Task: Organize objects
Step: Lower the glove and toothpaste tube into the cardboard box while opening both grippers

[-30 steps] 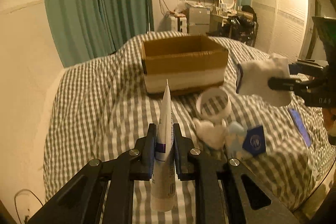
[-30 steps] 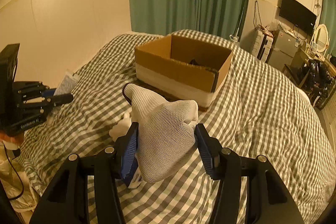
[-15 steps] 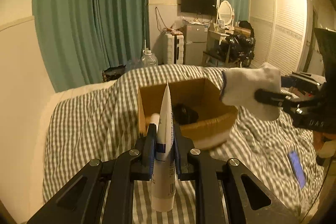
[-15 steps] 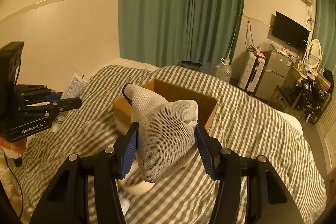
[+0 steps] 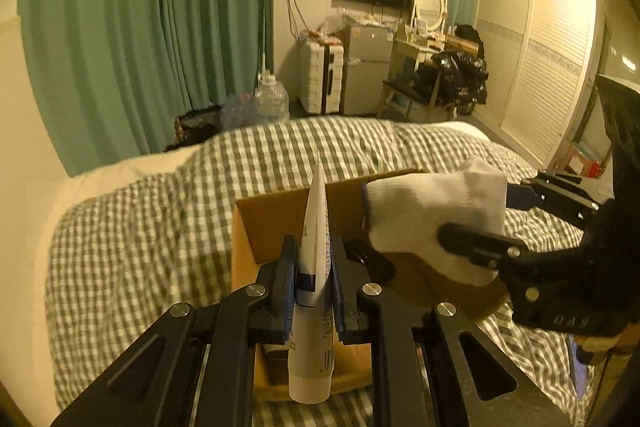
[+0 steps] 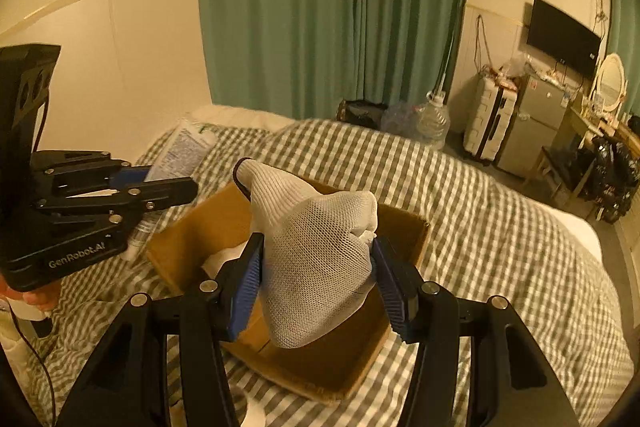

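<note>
left wrist view. left gripper (image 5: 313, 287): pressed onto a white tube (image 5: 314, 311), crimped end up, cap end down. change since a second ago: the cardboard box (image 5: 256, 235), then well ahead on the checked bedspread (image 5: 132, 227), now sits directly beneath the fingers; the loose items once lying in front of it are out of frame. the tube hangs over the box's open top, near its left wall. right gripper (image 5: 476, 223): enters from the right at about the same height, pinching a white sock (image 5: 432, 211) held over the box; a dark item lies inside, under the sock.

right wrist view. right gripper (image 6: 318, 279): blue pads (image 6: 246, 283) squeezing the sock (image 6: 316, 259), mesh side toward the camera, cuff pointing up and left. change: the box (image 6: 192, 239) has gone from ahead to directly below the sock; something pale lies inside. left gripper (image 6: 160, 183): level at left, fingers pointing right over the box's left edge, clamping the tube (image 6: 180, 155).
</note>
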Demonstrator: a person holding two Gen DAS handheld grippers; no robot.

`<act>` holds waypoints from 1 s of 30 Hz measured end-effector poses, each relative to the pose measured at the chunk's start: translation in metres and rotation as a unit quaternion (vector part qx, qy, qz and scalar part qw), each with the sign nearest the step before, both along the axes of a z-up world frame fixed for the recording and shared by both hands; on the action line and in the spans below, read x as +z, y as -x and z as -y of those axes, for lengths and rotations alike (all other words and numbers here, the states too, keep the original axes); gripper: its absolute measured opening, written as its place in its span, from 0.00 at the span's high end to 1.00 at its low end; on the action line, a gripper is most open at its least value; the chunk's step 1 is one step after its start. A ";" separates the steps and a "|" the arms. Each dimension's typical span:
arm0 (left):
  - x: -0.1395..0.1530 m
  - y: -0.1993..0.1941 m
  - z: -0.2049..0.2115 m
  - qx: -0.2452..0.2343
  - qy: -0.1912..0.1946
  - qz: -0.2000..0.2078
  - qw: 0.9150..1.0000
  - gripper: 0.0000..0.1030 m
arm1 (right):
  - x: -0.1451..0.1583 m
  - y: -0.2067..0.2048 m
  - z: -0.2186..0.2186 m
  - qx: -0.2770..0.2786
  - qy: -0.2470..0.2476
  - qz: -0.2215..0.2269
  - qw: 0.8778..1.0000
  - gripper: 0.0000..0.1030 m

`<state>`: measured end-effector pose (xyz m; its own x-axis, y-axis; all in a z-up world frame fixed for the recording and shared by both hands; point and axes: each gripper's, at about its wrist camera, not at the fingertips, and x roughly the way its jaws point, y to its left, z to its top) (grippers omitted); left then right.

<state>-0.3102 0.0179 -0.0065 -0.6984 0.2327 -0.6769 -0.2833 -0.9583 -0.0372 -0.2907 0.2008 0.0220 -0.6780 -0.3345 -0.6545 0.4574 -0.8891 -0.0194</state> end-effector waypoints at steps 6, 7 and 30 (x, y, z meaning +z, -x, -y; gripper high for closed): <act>-0.028 0.019 -0.004 -0.006 0.007 0.027 1.000 0.86 | -0.031 0.023 -0.002 0.001 -0.004 0.027 1.000 0.48; -0.030 0.020 -0.004 -0.007 0.007 0.029 1.000 0.86 | -0.034 0.025 -0.004 0.001 -0.002 0.030 1.000 0.47; 0.000 -0.044 0.007 0.018 0.013 0.009 1.000 0.28 | 0.016 -0.021 -0.029 -0.027 0.006 -0.009 1.000 0.26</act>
